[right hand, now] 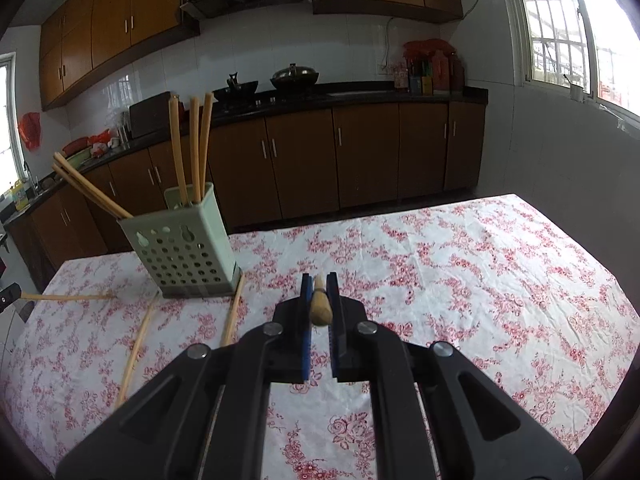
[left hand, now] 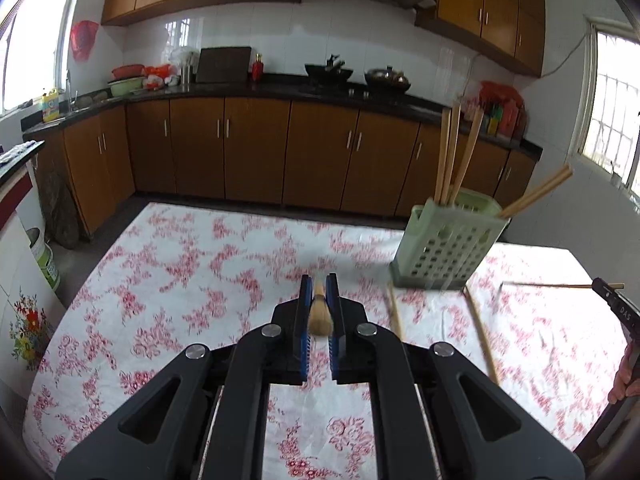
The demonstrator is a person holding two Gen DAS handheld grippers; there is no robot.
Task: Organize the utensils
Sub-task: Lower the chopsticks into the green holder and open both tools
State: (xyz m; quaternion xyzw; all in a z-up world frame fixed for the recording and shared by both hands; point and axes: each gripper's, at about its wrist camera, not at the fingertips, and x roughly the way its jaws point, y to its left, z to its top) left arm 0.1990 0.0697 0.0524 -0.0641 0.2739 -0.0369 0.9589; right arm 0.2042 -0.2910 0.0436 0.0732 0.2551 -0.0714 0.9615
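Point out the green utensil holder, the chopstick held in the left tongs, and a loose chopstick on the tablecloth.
green utensil holder (left hand: 444, 248): left wrist view, perforated front wall.
chopstick in the left tongs (left hand: 320, 312): left wrist view, blurred end between the blue pads.
loose chopstick (right hand: 136, 348): right wrist view, mid-shaft, lying on the tablecloth.

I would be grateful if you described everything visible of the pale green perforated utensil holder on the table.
The pale green plastic utensil holder is a tall, box-shaped caddy with rows of round holes and two keyhole slots near its rim. It stands upright on the floral tablecloth. Wooden chopsticks in it stand nearly upright; others lean out sideways. A loose chopstick lies against its base.
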